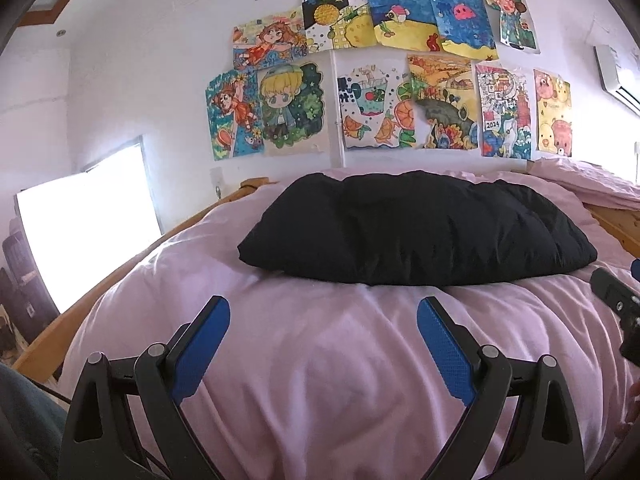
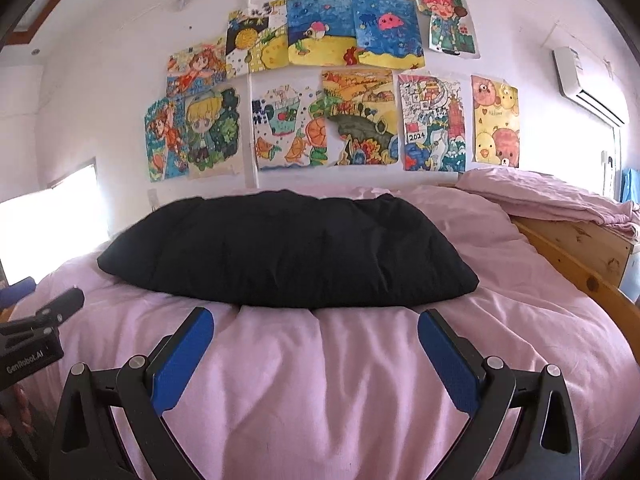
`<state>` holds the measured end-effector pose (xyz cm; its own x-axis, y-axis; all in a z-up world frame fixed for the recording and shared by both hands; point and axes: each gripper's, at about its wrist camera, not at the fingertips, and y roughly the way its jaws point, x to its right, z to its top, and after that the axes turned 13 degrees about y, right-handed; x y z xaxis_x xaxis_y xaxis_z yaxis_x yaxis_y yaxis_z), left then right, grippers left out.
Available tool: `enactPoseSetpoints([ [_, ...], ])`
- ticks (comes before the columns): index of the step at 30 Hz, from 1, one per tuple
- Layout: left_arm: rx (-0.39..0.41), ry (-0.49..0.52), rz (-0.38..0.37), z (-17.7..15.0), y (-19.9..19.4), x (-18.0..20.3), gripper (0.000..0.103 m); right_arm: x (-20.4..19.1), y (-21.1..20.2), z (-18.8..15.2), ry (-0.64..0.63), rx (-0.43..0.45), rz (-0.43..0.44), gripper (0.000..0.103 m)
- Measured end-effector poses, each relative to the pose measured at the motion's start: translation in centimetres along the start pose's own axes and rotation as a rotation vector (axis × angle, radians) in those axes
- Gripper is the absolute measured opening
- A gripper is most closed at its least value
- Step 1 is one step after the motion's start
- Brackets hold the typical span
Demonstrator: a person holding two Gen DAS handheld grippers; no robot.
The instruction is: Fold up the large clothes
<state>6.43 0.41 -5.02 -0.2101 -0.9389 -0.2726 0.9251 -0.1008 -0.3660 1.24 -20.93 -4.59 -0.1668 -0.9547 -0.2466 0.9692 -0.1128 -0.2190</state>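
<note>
We see a white wall [image 1: 140, 80] behind everything, covered across its middle with a patchwork of bright children's drawings [image 1: 372, 76], and a white air conditioner [image 2: 588, 84] mounted high at the right. A bright window [image 1: 84, 232] glares at the left.

Below the wall, a bed with a pale pink sheet [image 2: 320, 360] fills most of both views; the sheet is lightly wrinkled. A light wooden bed frame [image 2: 580, 252] runs along the right edge, and a bundle of more pink bedding [image 2: 552, 196] lies heaped on top of it at the far right corner.

On the sheet, toward the wall side of the bed, lies the black padded garment [image 2: 288, 248], already folded into a thick, puffy rectangular bundle with faint quilted ridges. It rests flat, near the tips of both tongs but apart from them.

We hold the left tongs [image 1: 323, 316] low over the near part of the sheet, their blue-padded fingers [image 1: 200, 352] spread wide and holding nothing. The right tongs [image 2: 315, 328] hover in the same way just in front of the garment's near edge, fingers [image 2: 448, 364] spread wide and empty. Each tool's black body peeks into the other's view at the side.
</note>
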Motion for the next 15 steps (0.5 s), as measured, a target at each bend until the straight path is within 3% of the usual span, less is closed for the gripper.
enactPoseSetpoints([
  [4, 0.012, -0.021, -0.001, 0.18, -0.35, -0.08, 0.092, 0.36, -0.46, -0.01, 0.016, 0.037, -0.013, 0.103],
  [15, 0.04, -0.012, 0.003, 0.41, -0.94, -0.04, 0.092, -0.5, -0.17, -0.38, -0.035, 0.006, 0.029, 0.103],
])
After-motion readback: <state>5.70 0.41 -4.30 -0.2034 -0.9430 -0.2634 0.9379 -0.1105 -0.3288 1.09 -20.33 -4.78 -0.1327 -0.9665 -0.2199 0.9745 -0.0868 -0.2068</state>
